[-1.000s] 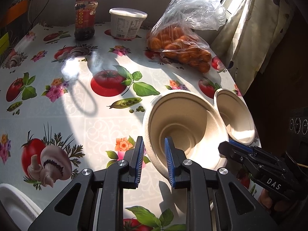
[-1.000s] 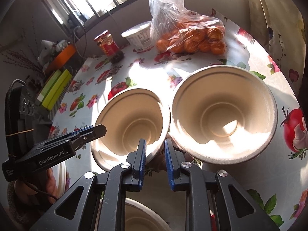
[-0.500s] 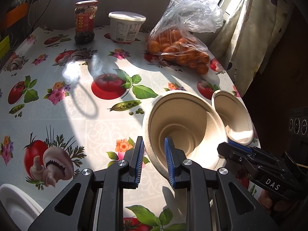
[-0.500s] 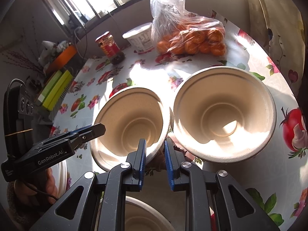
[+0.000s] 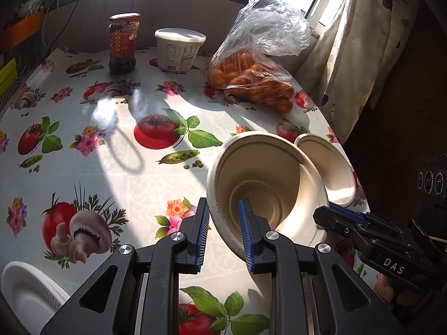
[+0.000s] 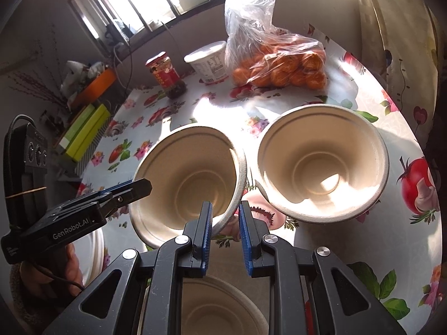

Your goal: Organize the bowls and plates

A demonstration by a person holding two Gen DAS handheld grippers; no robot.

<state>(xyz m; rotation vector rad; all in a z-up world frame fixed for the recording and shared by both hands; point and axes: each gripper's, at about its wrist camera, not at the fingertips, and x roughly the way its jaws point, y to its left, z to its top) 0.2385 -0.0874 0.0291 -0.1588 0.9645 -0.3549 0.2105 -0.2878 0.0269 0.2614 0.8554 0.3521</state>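
My left hand-held gripper (image 5: pixel 223 217) pinches the rim of a beige bowl (image 5: pixel 268 178), tilted up off the bench (image 5: pixel 117 167) near its right edge. My right hand-held gripper (image 6: pixel 225 217) pinches the same bowl's opposite rim. A second bowl (image 6: pixel 324 162) sits just beside it, nearer that edge.

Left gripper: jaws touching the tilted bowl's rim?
Touching. The left wrist view shows the left gripper astride the tilted bowl rim, jaws closed on its wall.
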